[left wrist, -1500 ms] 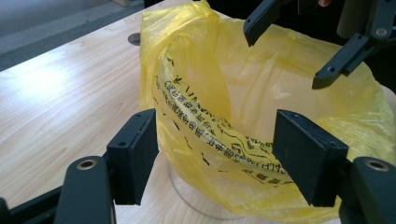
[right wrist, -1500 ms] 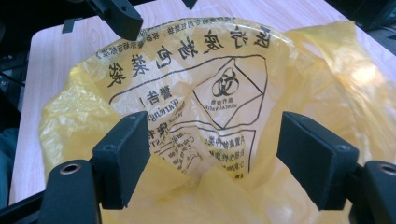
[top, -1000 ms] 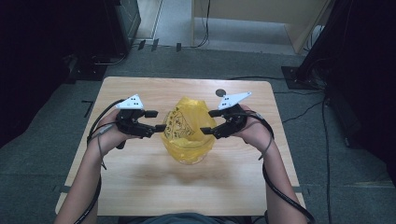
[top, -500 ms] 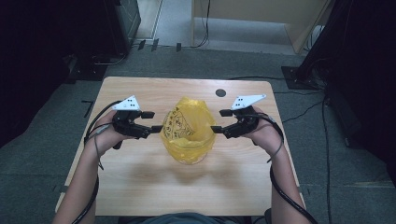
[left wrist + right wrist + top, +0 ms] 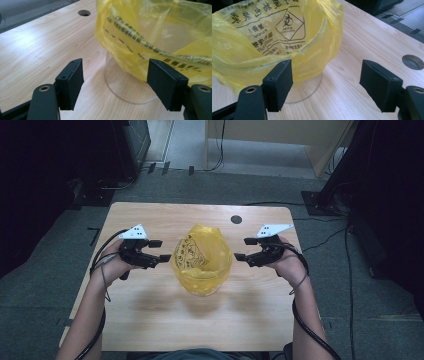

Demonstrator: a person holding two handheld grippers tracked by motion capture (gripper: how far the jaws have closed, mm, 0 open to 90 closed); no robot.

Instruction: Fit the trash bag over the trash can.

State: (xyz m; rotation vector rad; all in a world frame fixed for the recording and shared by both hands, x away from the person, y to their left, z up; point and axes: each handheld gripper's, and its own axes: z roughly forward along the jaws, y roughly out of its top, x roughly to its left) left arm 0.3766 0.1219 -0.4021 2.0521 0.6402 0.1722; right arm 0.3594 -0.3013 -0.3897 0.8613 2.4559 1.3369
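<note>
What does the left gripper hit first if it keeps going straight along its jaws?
Probably the yellow bag draped over the clear container; the left gripper points at it with open jaws, not touching. Depth is unclear.

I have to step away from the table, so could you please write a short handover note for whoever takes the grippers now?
Left gripper: open, holding nothing, just left of the yellow bag.
Right gripper: open, holding nothing, just right of the bag.
The bag lines a clear container mid-table, its edge folded out over the rim.
Done: bag seated in the container.
Left: probably just checking the fold sits evenly all round.
</note>
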